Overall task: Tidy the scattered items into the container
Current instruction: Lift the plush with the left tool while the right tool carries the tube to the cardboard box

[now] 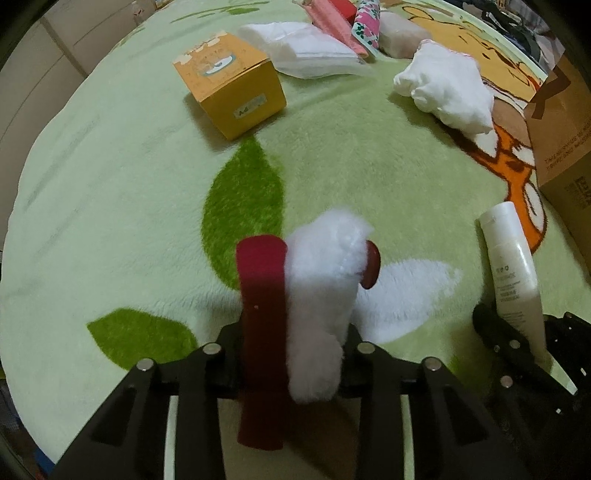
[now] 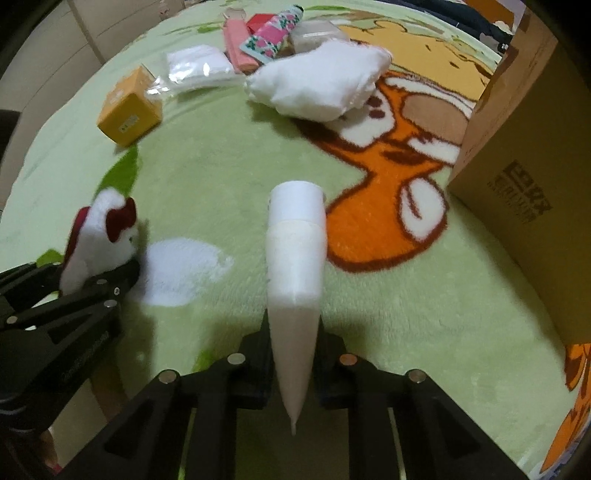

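Note:
My left gripper (image 1: 295, 339) is shut on a white plush toy (image 1: 321, 288) with a red bow and a red strap, held over the green blanket. The right wrist view shows the same toy (image 2: 99, 236) at the left, in the left gripper (image 2: 92, 275). A white squeeze tube (image 2: 295, 258), cap pointing away, is pinched at its flat tail by my shut right gripper (image 2: 295, 332). In the left wrist view that tube (image 1: 513, 273) stands at the right edge. The brown cardboard box (image 2: 524, 184) stands to the right, and its inside is hidden.
On the blanket (image 1: 110, 221) farther off lie a yellow carton (image 1: 229, 92), a bagged white cloth (image 1: 299, 48), a white cloth bundle (image 1: 447, 88), a pink packet (image 2: 236, 44) and a floral tube (image 2: 273, 33). A pale wall runs at far left.

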Motion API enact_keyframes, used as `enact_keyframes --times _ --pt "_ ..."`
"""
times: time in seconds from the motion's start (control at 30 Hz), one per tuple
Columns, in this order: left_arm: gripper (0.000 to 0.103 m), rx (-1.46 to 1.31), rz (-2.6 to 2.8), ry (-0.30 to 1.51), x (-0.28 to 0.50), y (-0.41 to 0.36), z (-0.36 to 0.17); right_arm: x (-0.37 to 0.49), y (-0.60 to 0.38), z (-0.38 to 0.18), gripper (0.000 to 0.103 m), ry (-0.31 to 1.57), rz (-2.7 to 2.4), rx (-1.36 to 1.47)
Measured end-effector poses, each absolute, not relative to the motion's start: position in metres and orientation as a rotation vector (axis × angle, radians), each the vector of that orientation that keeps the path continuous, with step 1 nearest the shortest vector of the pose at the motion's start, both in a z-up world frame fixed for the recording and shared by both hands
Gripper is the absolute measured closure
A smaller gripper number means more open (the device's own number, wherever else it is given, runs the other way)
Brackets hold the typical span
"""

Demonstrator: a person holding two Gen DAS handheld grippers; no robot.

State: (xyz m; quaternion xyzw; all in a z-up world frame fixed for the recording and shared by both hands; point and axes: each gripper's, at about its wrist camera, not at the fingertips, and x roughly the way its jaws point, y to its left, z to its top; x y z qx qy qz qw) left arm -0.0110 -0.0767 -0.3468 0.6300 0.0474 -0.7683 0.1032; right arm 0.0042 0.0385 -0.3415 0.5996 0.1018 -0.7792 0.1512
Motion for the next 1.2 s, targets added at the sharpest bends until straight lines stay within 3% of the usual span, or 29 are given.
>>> enact_keyframes --times 0.3,0.83,1.2 --pt "0.074 1.819 -2.256 0.085 -0.012 -0.064 -0.298 0.019 0.066 -0.262 0.088 0.189 -2.402 1.561" --pt "0.074 1.389 -2.682 -0.141 -0.021 0.016 -0.072 0.003 0.158 -0.079 0.088 -0.012 -2.779 1.174" --pt "0.073 1.329 -2.91 -0.252 -0.054 0.102 -0.014 0.02 0.234 -0.023 0.088 -0.11 -3.007 1.077"
